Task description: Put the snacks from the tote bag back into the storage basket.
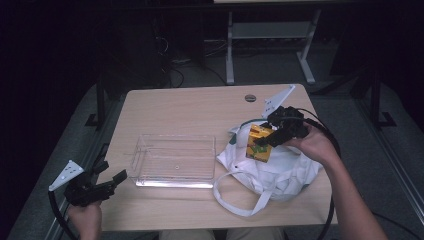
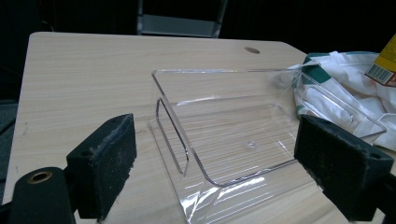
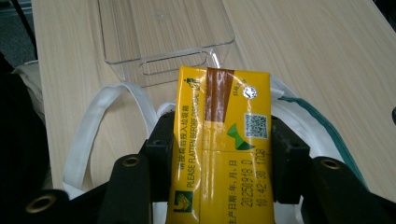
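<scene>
Over the white bag [image 1: 270,170] at the table's right, the right gripper [image 1: 264,141] is pinching a yellow drink carton [image 1: 260,142], while the left gripper [image 1: 107,181] is hovering spread near the clear tray [image 1: 175,160]. Along the left gripper's jaws, the tray [image 2: 224,135] is sitting empty. Between the right gripper's pads [image 3: 161,149], the carton [image 3: 222,140] is looking light, glossy and crushable, so gripping its flat sides gently seems best.

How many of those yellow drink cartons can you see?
1: the yellow carton is clamped in the right gripper above the white bag. More may be hidden inside the bag.
</scene>
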`<action>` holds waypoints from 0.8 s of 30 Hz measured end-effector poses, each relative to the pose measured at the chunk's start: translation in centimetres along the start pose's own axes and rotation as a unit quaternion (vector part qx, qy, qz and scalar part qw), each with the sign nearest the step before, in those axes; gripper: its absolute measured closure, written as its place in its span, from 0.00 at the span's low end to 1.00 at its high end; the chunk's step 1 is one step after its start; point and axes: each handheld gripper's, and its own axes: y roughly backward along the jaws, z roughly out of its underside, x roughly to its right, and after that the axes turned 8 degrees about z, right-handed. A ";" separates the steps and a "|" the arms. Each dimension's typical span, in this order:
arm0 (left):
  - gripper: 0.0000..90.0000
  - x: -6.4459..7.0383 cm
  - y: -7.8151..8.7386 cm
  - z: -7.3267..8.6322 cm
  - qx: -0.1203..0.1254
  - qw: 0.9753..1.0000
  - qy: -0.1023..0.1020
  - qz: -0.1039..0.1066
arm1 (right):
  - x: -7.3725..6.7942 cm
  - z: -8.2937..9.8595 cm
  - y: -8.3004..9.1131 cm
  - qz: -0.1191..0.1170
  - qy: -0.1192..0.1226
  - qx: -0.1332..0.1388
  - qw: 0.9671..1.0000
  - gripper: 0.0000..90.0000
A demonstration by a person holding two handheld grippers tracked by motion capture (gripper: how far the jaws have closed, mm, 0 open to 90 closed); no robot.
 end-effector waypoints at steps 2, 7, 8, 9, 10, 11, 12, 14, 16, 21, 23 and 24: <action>0.14 0.0 0.0 0.0 0.000 1.000 -0.001 0.000 | -0.1 -0.2 0.0 -0.001 0.000 0.000 1.000 0.58; 0.14 0.0 0.0 0.0 -0.001 1.000 -0.001 -0.001 | -0.3 -0.9 -0.1 -0.007 0.006 0.007 1.000 0.58; 0.14 0.0 0.0 0.0 0.000 1.000 -0.001 -0.001 | -0.3 -1.1 -0.1 -0.007 0.009 0.006 1.000 0.58; 0.14 0.0 0.0 0.0 -0.001 1.000 -0.001 -0.001 | -0.4 -1.3 -0.1 -0.006 0.011 0.006 1.000 0.58; 0.14 0.0 0.0 0.0 -0.001 1.000 -0.001 -0.001 | -0.6 -1.5 -0.1 -0.008 0.012 0.006 1.000 0.58; 0.14 0.0 0.0 0.0 0.001 1.000 0.000 -0.001 | -0.6 -1.7 -0.1 -0.006 0.015 0.006 1.000 0.58; 0.14 0.0 0.0 0.0 0.000 1.000 -0.002 -0.001 | -0.6 -1.9 -0.1 -0.009 0.015 0.008 1.000 0.58; 0.14 -0.1 0.1 0.0 0.000 1.000 -0.003 -0.002 | -0.8 -2.4 -0.1 -0.012 0.019 0.012 1.000 0.58; 0.14 -0.1 0.1 0.0 -0.001 1.000 -0.003 -0.002 | -0.8 -2.5 -0.1 -0.011 0.022 0.014 1.000 0.58; 0.14 -0.1 0.1 0.0 -0.001 1.000 -0.003 -0.002 | -1.1 -3.3 -0.3 -0.015 0.027 0.015 0.999 0.58; 0.14 -0.1 0.1 0.0 -0.001 1.000 -0.005 -0.002 | -1.2 -3.6 -0.4 -0.017 0.032 0.020 0.999 0.58; 0.14 -0.1 0.1 0.0 -0.001 1.000 -0.004 -0.002 | -1.2 -3.7 -0.4 -0.019 0.031 0.022 0.999 0.58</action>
